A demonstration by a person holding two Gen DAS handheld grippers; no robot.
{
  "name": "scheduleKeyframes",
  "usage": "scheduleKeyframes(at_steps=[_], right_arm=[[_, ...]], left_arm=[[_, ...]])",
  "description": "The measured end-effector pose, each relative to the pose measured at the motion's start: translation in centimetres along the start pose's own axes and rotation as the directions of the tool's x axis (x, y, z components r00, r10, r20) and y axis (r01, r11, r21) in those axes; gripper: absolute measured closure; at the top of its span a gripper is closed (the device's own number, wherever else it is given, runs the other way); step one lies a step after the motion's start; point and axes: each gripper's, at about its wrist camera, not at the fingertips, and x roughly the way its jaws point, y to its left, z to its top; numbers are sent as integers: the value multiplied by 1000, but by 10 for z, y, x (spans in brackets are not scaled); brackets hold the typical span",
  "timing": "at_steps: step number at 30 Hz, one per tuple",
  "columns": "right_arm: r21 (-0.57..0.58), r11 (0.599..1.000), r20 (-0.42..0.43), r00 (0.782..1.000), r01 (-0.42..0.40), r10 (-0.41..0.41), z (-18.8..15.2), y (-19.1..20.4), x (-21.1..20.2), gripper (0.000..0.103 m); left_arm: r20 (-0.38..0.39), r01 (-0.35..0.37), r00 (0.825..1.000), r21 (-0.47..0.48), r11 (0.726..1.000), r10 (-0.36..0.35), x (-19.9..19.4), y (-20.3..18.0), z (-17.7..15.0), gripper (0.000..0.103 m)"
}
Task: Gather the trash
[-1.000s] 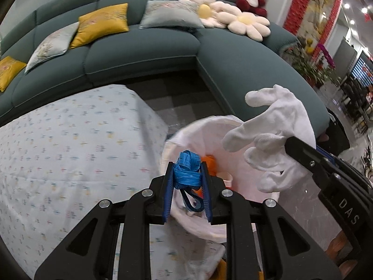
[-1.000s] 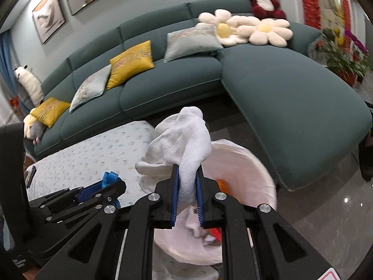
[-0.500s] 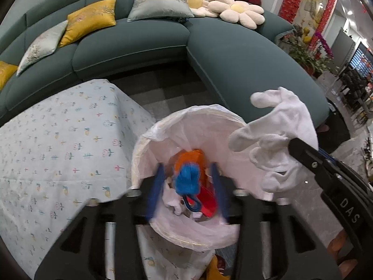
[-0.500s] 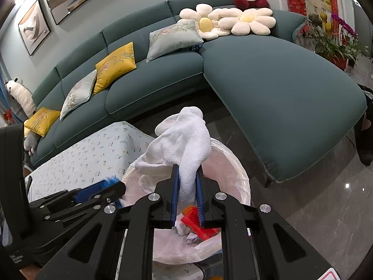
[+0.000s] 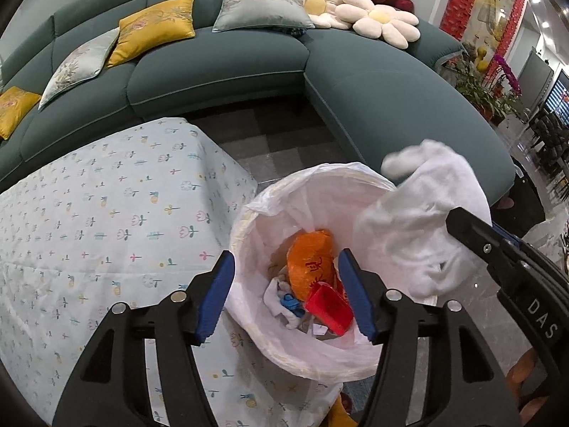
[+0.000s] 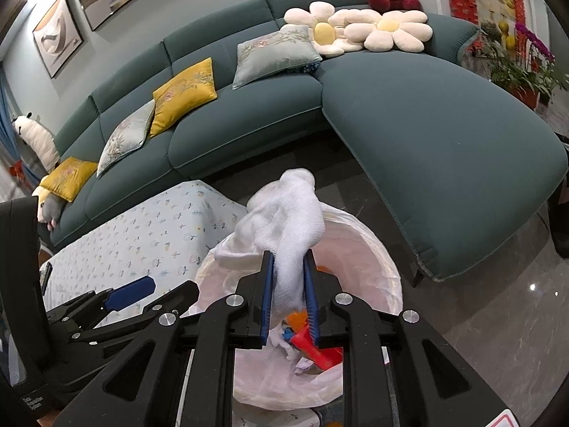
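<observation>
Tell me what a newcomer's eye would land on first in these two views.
First, the white glove pinched in the right tool, hanging over the lined trash bin beside the flower-print table. Next, the bright trash inside the bin: an orange bag and a red wrapper, seen between the spread fingers of the empty left tool. Behind it all, the teal sofa with yellow cushions and daisy pillows.

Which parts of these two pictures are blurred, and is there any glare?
Left wrist view: the white cotton glove is smeared by motion, the white-lined trash bin stays sharp. Right wrist view: mostly sharp, small lamp glare on the glossy grey floor, strong fisheye bending of the teal sofa.
</observation>
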Motion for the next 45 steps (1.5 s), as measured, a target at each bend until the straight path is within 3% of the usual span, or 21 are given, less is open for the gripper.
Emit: scheduleKeyframes(at_steps=[4, 10, 22, 30, 34, 38, 40, 45], right_arm=[[4, 1000, 14, 1000, 2, -2, 0, 5, -3, 58], [-24, 999, 19, 1000, 25, -25, 0, 13, -9, 47], [-118, 992, -6, 999, 42, -43, -20, 36, -25, 32], [-122, 992, -14, 999, 45, -47, -35, 41, -39, 23], [-157, 986, -17, 998, 63, -66, -44, 45, -43, 19], [-174, 982, -17, 997, 74, -78, -48, 47, -47, 16], [-162, 984, -26, 997, 68, -74, -49, 45, -48, 6], [-164, 983, -17, 996, 89, -93, -52, 41, -49, 6]], left_arm=[[1, -7, 1000, -12, 1000, 7, -2, 6, -1, 45], [13, -18, 1000, -20, 1000, 18, -12, 13, -5, 44], [37, -60, 997, -51, 997, 62, -38, 34, -28, 32], [40, -99, 994, -67, 993, 102, -50, 44, -45, 28], [48, -126, 990, -61, 990, 129, -56, 44, -53, 18], [52, -141, 988, -62, 988, 144, -60, 45, -57, 17], [49, -147, 987, -64, 987, 151, -60, 47, -59, 17], [41, -155, 987, -68, 986, 158, -59, 47, -64, 17]])
